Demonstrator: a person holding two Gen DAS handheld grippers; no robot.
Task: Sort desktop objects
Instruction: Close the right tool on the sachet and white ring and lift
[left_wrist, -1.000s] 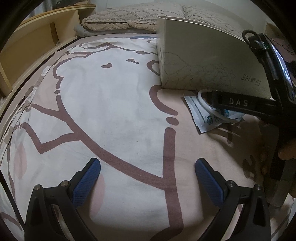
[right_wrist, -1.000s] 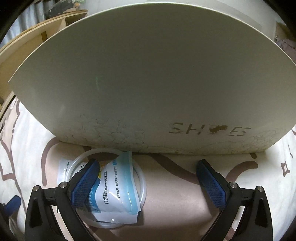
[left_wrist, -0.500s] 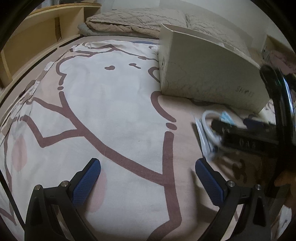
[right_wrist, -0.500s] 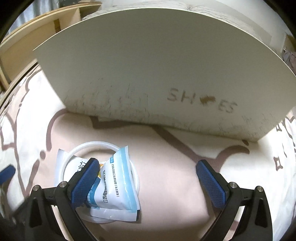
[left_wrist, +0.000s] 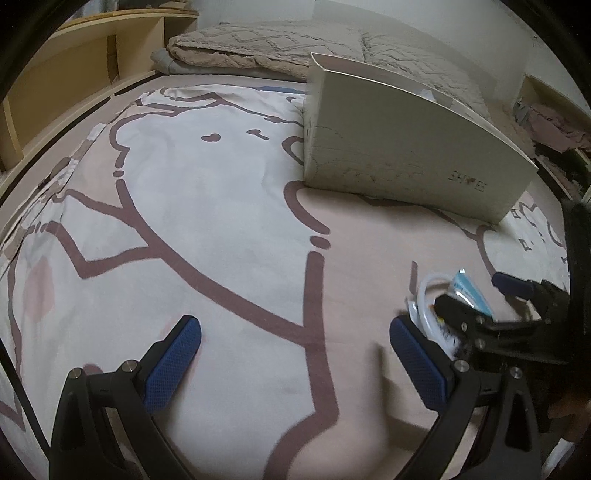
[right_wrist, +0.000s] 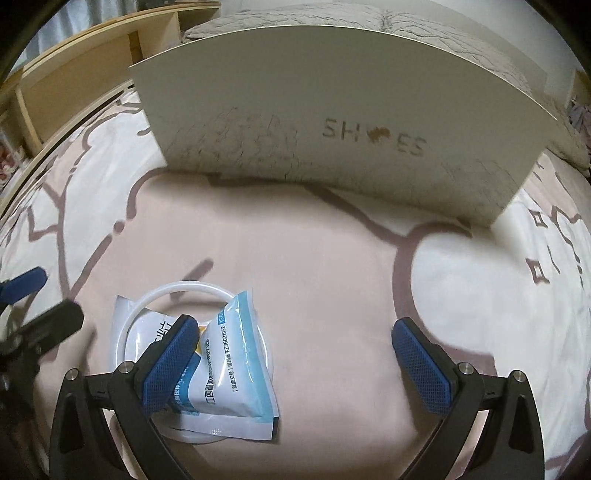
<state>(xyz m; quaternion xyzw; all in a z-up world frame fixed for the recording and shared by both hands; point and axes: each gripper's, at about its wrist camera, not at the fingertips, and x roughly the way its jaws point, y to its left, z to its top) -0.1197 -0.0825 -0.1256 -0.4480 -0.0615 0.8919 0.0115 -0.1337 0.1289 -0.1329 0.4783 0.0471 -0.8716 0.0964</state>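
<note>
Right gripper (right_wrist: 295, 362): jaws spread wide, nothing between them. Its left pad (right_wrist: 168, 365) sits over a blue-and-white packet (right_wrist: 225, 369), which lies on a white ring (right_wrist: 173, 291); contact between pad and packet cannot be judged. Packet and ring rest on the pink part of the bedsheet (right_wrist: 332, 280), well short of the shoe box (right_wrist: 332, 110), which stands beyond with "SHOES" printed on its side.

Left gripper (left_wrist: 295, 365): jaws spread, empty, low over the bedsheet (left_wrist: 207, 206). The right gripper (left_wrist: 480, 306) appears at its right with the packet (left_wrist: 467, 288) and ring (left_wrist: 424, 295) under it. Box (left_wrist: 399, 155) farther back; folded blanket (left_wrist: 266, 48) behind it; wooden shelf (left_wrist: 85, 70) at left.
</note>
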